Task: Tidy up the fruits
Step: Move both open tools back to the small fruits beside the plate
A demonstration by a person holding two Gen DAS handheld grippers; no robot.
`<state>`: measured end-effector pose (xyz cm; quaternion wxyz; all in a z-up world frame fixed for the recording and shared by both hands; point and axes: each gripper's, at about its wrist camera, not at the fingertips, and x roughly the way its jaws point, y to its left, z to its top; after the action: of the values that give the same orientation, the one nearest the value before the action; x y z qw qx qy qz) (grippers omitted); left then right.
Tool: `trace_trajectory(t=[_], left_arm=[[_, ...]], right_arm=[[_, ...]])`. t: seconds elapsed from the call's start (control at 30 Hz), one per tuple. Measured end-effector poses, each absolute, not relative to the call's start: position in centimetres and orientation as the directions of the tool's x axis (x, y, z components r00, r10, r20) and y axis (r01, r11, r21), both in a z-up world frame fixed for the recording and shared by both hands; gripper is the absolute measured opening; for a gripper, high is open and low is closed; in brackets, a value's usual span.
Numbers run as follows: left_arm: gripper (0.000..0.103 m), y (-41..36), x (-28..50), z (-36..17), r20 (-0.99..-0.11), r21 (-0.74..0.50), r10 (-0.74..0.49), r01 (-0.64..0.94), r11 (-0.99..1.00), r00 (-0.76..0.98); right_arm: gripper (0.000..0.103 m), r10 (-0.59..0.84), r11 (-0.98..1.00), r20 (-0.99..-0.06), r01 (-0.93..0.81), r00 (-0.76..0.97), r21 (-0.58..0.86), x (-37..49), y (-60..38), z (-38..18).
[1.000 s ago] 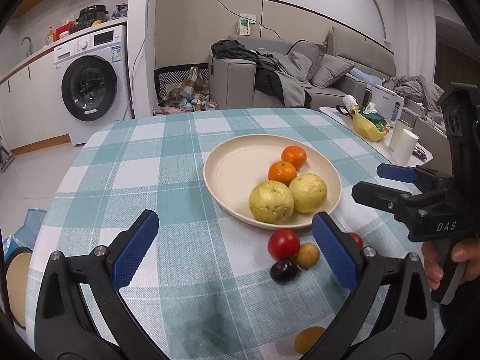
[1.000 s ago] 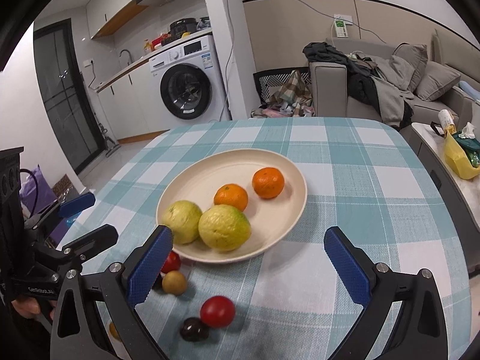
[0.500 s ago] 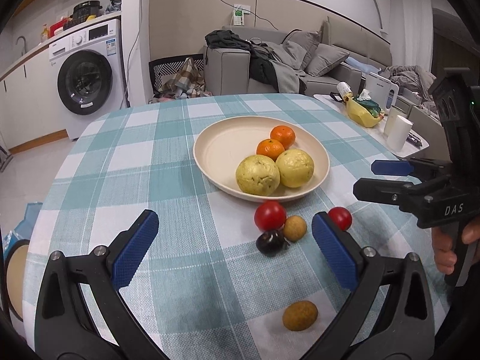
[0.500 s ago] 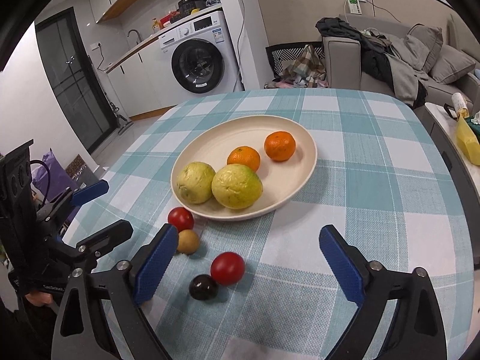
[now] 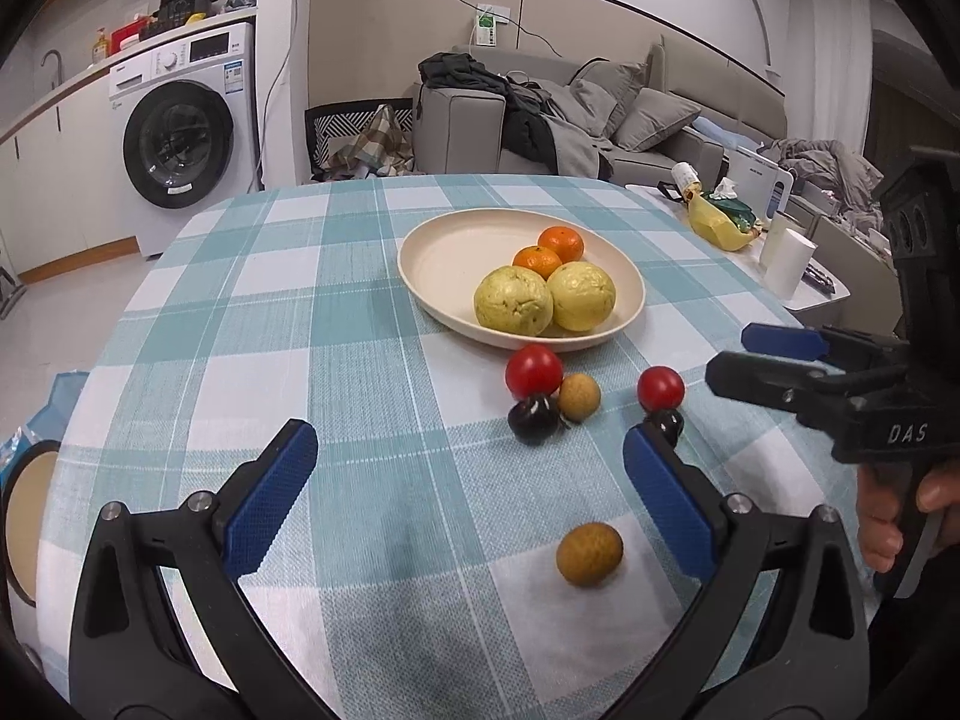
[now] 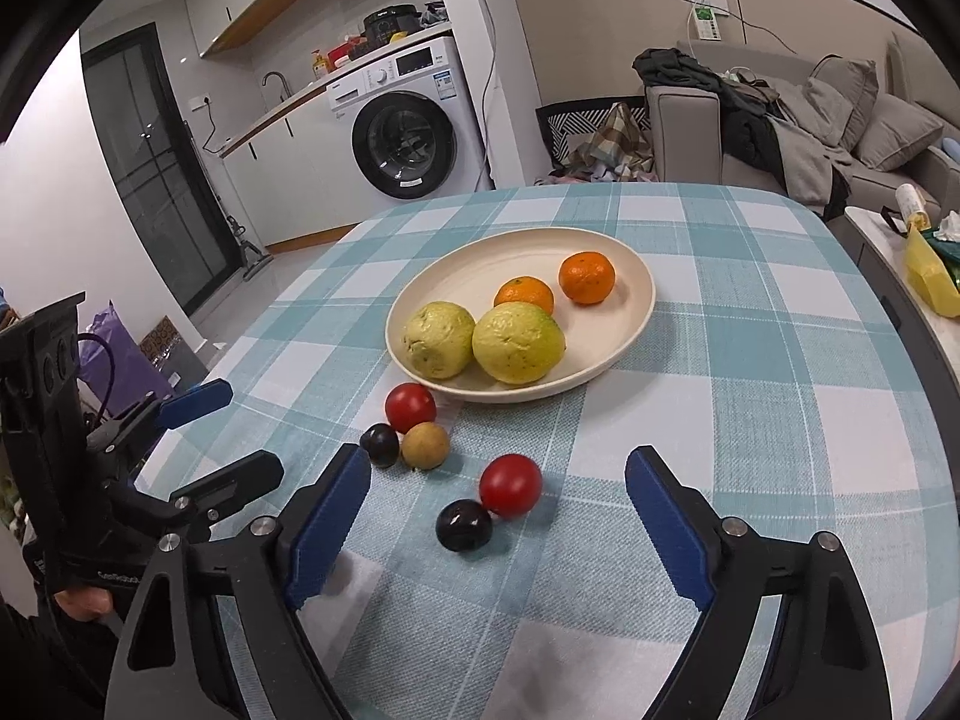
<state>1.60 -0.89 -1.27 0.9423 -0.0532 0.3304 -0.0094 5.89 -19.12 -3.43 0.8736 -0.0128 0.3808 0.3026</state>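
A cream plate [image 5: 432, 228] on the checked tablecloth holds two oranges [image 5: 561, 243] and two yellow-green fruits [image 5: 513, 300]. In front of it lie loose small fruits: a red tomato [image 6: 510, 485] with a dark plum [image 6: 464, 525], a second tomato [image 6: 410, 407], another dark plum [image 6: 380, 445] and a tan longan [image 6: 425, 446]. One more longan [image 5: 588, 553] lies between my left gripper's fingers. My left gripper [image 5: 468, 441] is open and holds nothing. My right gripper [image 6: 497, 465] has its jaws closing, with the tomato and plum ahead between them, untouched.
A low side table at the right carries a yellow bag [image 5: 717, 222] and a white cup [image 5: 786, 267]. Beyond the table stand a washing machine [image 5: 180, 138] and a sofa [image 5: 600, 120]. A hand [image 5: 888, 516] grips the right gripper's handle.
Both grippers have drawn back from the plate toward the near table edge, so more loose fruit shows in front of them. The right gripper's jaws have narrowed a little.
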Motion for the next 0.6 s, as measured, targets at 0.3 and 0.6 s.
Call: trace_trajectory(t=[0.3,0.6], left_arm=[[0.102,-2.3,0.5,-2.5,-0.656,-0.108,-0.066,-0.006,0.994,0.752],[0.101,-2.8,0.6,-3.2,-0.687,-0.106,-0.082,0.011,0.994,0.722]], right_arm=[[0.077,0.479,0.833,-0.723,-0.516,0.497,0.198,5.5,-18.4,-5.4],[0.072,0.479,0.822,-0.746,-0.536,0.464,0.194,5.3,-17.5,-6.5]])
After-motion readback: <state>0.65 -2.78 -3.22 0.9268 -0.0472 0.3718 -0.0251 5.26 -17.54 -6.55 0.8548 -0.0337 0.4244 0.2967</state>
